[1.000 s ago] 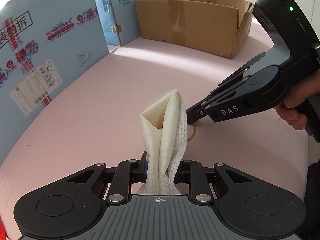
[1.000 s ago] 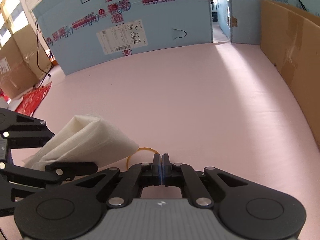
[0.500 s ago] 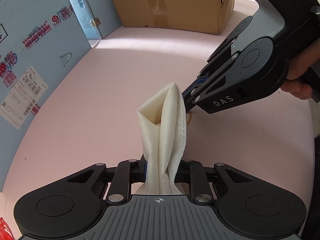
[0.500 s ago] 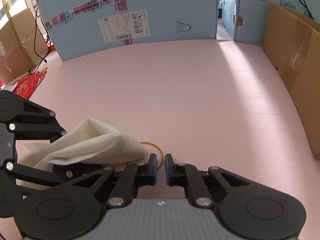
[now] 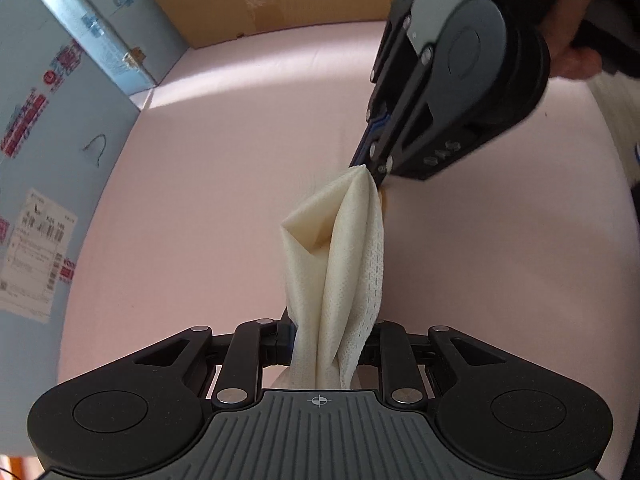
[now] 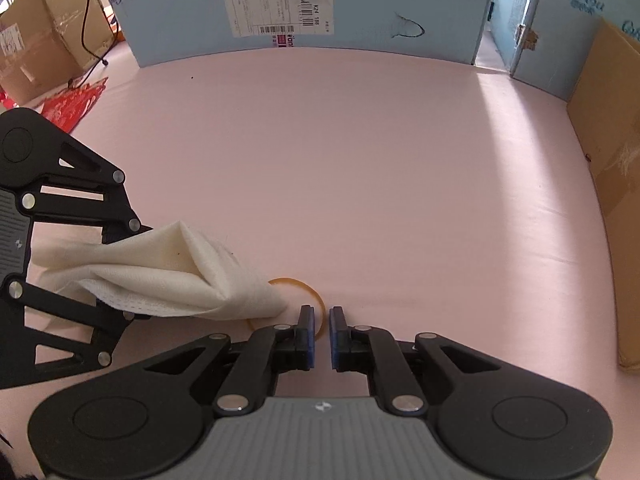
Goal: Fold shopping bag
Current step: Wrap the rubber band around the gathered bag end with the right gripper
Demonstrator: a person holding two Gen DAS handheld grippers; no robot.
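Bag bundle pinched over a pink table walled by boxes

Pink table, blue board and cardboard box surround; left gripper clamps the rolled shopping bag; right gripper stands slightly parted over a rubber band beside the bag's tip.

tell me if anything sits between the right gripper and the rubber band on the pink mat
Nothing visible blocks it. The right gripper, jaws slightly apart, sits right over the rubber band's near edge. The folded bag's tip, held by the left gripper, covers the band's left side only.
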